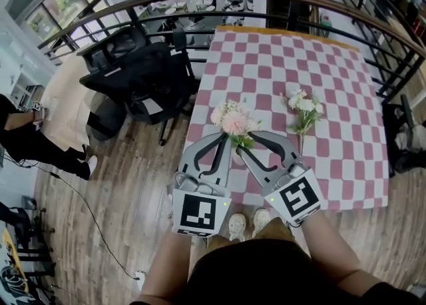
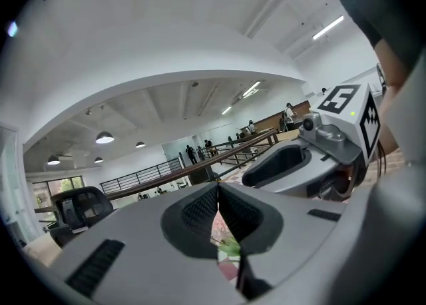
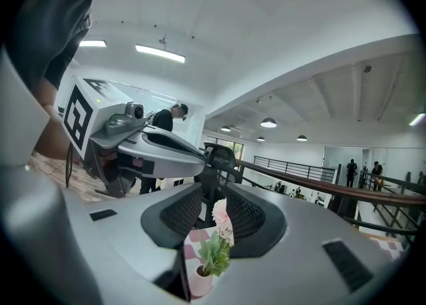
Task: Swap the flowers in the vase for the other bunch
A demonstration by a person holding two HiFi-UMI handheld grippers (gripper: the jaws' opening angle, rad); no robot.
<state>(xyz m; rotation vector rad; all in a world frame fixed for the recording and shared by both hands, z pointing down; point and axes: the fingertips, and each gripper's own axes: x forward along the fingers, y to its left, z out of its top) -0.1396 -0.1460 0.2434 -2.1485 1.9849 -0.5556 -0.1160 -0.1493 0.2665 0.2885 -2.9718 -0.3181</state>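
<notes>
Checked table [image 1: 336, 84], pink flowers [image 1: 234, 122] seemingly in vase [image 3: 198, 284]

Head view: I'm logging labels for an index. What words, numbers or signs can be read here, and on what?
None can be read. The left cube and right cube bear only black-and-white square patterns; the tablecloth shows plain checks.

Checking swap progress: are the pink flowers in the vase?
In: pink flowers stand in the vase; white bunch lies on the cloth.

Checked table [image 1: 333, 97] with vase [image 3: 200, 282] and loose bunch [image 1: 303, 107]
</notes>
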